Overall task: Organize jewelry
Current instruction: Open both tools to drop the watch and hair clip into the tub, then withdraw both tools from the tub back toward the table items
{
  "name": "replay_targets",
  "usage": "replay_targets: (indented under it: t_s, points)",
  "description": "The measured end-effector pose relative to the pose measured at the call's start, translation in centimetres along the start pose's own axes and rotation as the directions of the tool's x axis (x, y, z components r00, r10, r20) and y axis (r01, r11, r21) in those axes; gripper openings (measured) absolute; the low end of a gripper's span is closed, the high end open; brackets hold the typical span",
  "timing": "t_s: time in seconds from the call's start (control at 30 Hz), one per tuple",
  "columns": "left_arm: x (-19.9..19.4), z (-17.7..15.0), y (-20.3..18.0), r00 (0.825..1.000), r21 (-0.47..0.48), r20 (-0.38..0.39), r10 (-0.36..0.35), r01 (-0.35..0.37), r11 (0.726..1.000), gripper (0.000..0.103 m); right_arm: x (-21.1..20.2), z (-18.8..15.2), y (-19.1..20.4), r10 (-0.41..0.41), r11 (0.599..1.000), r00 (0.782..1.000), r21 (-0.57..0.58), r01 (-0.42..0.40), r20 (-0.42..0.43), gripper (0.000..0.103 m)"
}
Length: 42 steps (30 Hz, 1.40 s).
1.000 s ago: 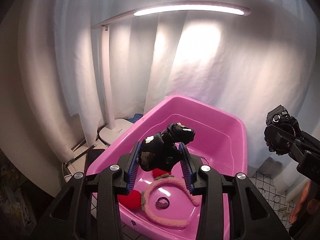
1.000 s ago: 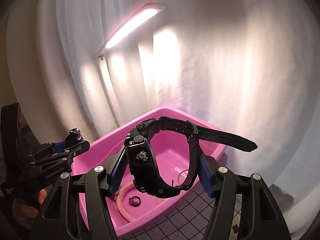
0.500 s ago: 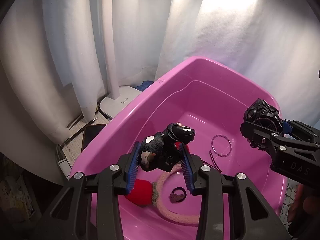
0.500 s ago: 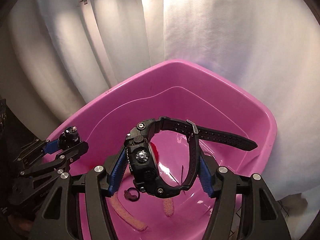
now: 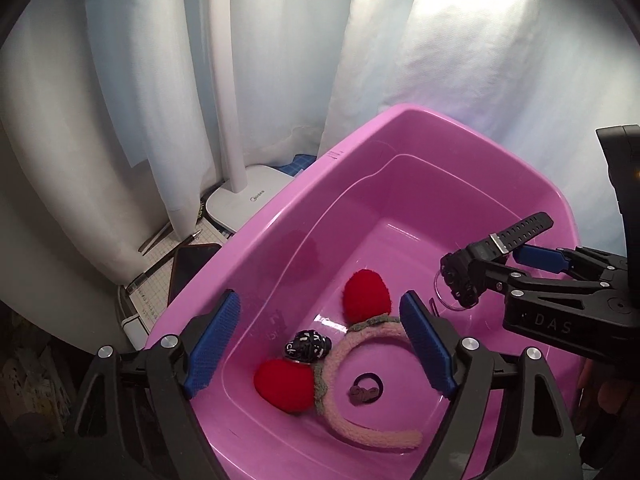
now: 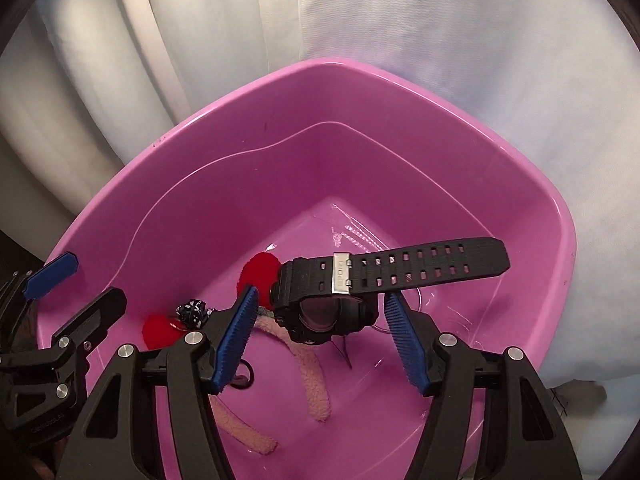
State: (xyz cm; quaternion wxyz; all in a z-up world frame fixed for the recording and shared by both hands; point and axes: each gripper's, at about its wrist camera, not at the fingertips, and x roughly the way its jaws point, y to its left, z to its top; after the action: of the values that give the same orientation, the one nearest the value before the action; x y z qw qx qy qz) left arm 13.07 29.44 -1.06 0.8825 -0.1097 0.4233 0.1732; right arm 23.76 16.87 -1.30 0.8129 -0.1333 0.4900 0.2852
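A pink plastic tub (image 5: 280,216) holds a pink fluffy headband (image 5: 360,424) with two red hearts, a black patterned scrunchie (image 5: 307,346), a small dark hair tie (image 5: 366,388) and a thin metal ring. My left gripper (image 5: 320,344) is open and empty above the scrunchie. My right gripper (image 6: 320,336) is open over the tub (image 6: 520,216). The black watch (image 6: 360,284) sits between its blue pads, tilted, seemingly loose. The watch also shows in the left wrist view (image 5: 492,256).
A white lamp base (image 5: 248,200) and its pole stand left of the tub against white curtains. A dark phone (image 5: 192,264) and a pen lie on a gridded mat beside the tub's left rim.
Both grippers opened. The scrunchie dropped from the left gripper into the tub beside a red heart. The watch has tipped and slipped forward between the right gripper's opened pads.
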Motion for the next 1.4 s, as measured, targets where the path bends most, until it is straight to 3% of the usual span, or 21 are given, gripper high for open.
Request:
replay_targets:
  t_s: [0.47, 1.4]
  points:
    - [-0.4, -0.7, 0.4, 0.999, -0.022, -0.034, 0.013, -0.014, 1.0, 0.081, -1.4, 0.1, -1.3, 0.024, 0.999, 0.999, 0.047, -0.026, 0.03, 0.064]
    - [-6.9, -2.8, -1.9, 0.995, -0.02, 0.062, 0.083, -0.082, 0.996, 0.081, -9.4, -4.9, -3.1, 0.148, 0.986, 0.963, 0.047, -0.162, 0.227, 0.066]
